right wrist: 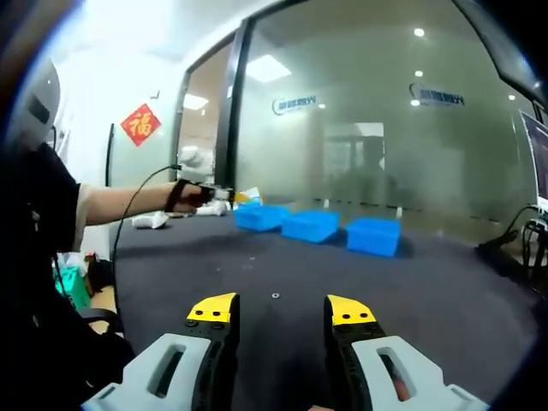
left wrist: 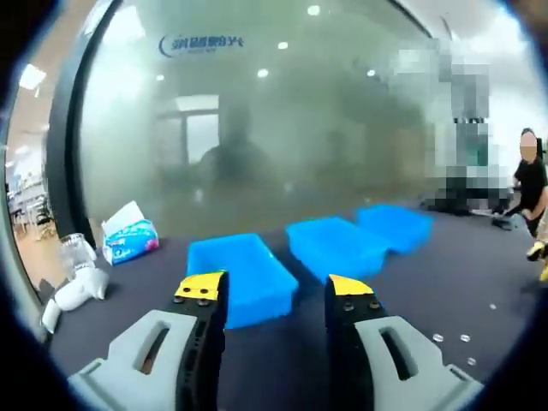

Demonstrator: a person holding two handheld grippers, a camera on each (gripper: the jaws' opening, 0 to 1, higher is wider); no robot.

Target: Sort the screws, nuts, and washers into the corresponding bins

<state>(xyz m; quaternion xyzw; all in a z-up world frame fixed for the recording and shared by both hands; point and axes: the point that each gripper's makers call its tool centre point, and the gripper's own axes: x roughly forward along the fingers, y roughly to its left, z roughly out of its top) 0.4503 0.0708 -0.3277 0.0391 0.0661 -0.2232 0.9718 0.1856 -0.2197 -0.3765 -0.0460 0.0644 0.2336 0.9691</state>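
Observation:
Three blue bins stand in a row on the dark table: the near one (left wrist: 235, 274), the middle one (left wrist: 334, 244) and the far one (left wrist: 394, 224). My left gripper (left wrist: 276, 291) is open with nothing between its yellow-tipped jaws, just short of the near bin. A few small metal parts (left wrist: 462, 338) lie on the table to the right. My right gripper (right wrist: 281, 310) is open and holds nothing, low over the table. A small washer (right wrist: 275, 295) lies just ahead of it. The bins (right wrist: 310, 225) are far ahead, with the left gripper (right wrist: 210, 195) held beside them.
A tissue pack (left wrist: 128, 240) and white items (left wrist: 77, 274) sit at the table's left end. A frosted glass wall (left wrist: 282, 128) rises behind the bins. A person's outstretched arm (right wrist: 128, 204) crosses the left side. Cables (right wrist: 514, 244) lie at the right edge. Another person (left wrist: 531, 184) stands far right.

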